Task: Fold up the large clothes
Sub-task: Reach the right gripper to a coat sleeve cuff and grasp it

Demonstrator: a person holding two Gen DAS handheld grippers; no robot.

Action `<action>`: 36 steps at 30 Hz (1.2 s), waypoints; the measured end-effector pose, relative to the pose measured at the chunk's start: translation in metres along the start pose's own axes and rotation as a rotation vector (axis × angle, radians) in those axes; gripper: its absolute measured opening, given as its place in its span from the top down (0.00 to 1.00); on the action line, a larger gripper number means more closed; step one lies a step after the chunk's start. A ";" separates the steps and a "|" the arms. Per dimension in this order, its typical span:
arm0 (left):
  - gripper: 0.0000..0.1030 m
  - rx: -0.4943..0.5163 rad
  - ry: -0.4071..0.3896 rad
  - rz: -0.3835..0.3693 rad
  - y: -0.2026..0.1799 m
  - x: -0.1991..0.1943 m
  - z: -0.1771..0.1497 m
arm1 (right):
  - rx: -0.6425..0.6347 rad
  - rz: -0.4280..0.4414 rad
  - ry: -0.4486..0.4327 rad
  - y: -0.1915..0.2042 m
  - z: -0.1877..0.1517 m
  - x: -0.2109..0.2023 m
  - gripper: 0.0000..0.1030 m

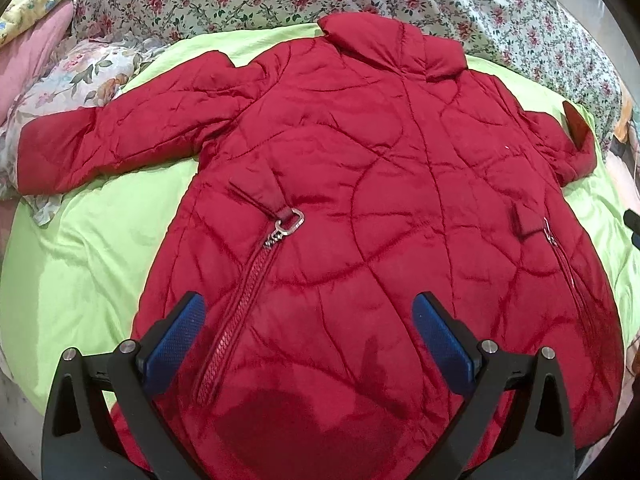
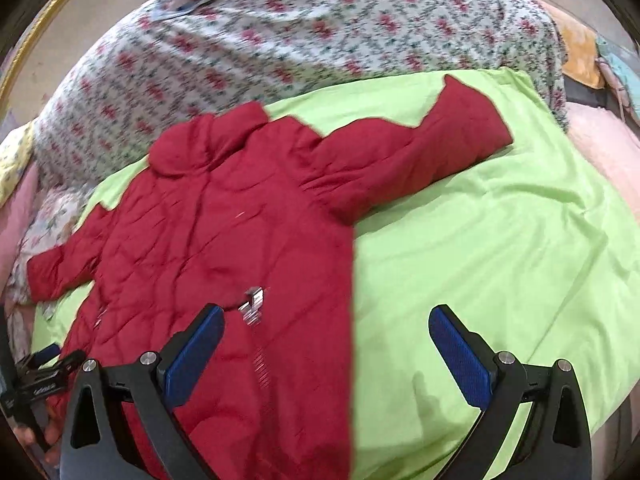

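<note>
Red and puffy, the big coat point(image 1: 360, 200) lies flat on the green sheet point(image 1: 92, 264) on the bed, and it fills the middle of the left picture. Its collar point(image 1: 396, 44) is at the top of the frame, one sleeve point(image 1: 112, 140) sticks out to the left, and the other sleeve point(image 2: 420, 144) points to the upper right in the right picture. I see no fold in it. The sleeves are spread out and the body is open and flat, so I think the folding has not started and all of it is left for me to do. My left tool point(image 1: 308, 328) hangs over the bottom part of the coat with its blue pads wide apart and nothing between them. My right tool point(image 2: 326, 344) is wide apart too and holds nothing; it sits over the right edge of the coat, half over red and half over green. The right picture is a bit blurry. I think a sleeve should come in first.
</note>
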State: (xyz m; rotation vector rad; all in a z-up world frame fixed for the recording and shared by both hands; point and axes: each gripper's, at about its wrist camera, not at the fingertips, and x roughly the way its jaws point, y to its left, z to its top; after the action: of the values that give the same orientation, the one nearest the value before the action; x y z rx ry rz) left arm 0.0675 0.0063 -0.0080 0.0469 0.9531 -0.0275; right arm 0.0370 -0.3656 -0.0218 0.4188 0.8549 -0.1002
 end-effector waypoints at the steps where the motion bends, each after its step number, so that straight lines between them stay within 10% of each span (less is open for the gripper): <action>1: 0.00 -0.008 -0.002 -0.007 0.002 0.001 0.003 | 0.009 -0.006 -0.006 -0.007 0.007 0.003 0.00; 24: 0.00 -0.068 0.051 -0.048 0.010 0.042 0.034 | 0.230 -0.282 -0.073 -0.139 0.178 0.146 0.04; 28: 0.00 -0.069 0.058 -0.052 0.009 0.046 0.036 | 0.263 -0.289 -0.017 -0.158 0.187 0.174 0.25; 32: 0.00 -0.073 0.050 -0.057 0.011 0.045 0.038 | 0.298 -0.237 -0.004 -0.164 0.180 0.176 0.79; 36: 0.00 -0.082 0.049 -0.070 0.011 0.043 0.039 | 0.241 -0.122 -0.065 -0.142 0.168 0.147 0.88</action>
State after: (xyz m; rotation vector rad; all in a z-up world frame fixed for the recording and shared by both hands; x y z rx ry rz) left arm 0.1246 0.0157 -0.0200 -0.0614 1.0033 -0.0516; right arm 0.2176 -0.5510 -0.0796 0.5857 0.8066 -0.3299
